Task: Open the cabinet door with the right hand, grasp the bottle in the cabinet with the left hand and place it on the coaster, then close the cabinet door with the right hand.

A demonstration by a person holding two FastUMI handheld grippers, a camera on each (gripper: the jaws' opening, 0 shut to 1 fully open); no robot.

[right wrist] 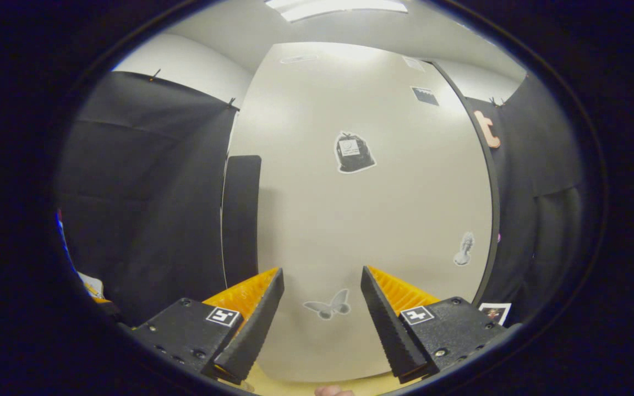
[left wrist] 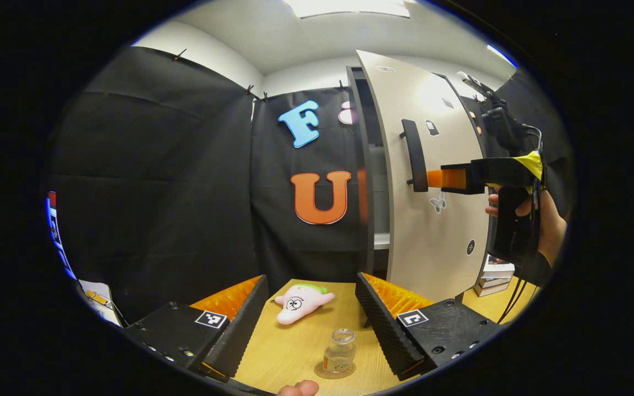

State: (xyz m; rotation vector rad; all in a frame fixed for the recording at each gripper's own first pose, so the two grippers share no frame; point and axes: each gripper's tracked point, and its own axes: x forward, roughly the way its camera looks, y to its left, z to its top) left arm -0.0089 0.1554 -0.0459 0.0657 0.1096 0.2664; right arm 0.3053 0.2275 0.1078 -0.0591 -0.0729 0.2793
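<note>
The left gripper (left wrist: 311, 324) has two black wedge-shaped finger blocks with ribbed inner faces, small screws and a square black-and-white marker on each. The right gripper (right wrist: 321, 316) is built the same way — in the left gripper view it shows a black pistol-grip body with yellow tape, a top-mounted camera and trailing black cables, held by a hand (left wrist: 537, 217) with a dark cuff.

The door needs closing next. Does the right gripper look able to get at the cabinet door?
Probably yes: the right gripper is open, right up against the cabinet door near its handle, nothing between.
</note>
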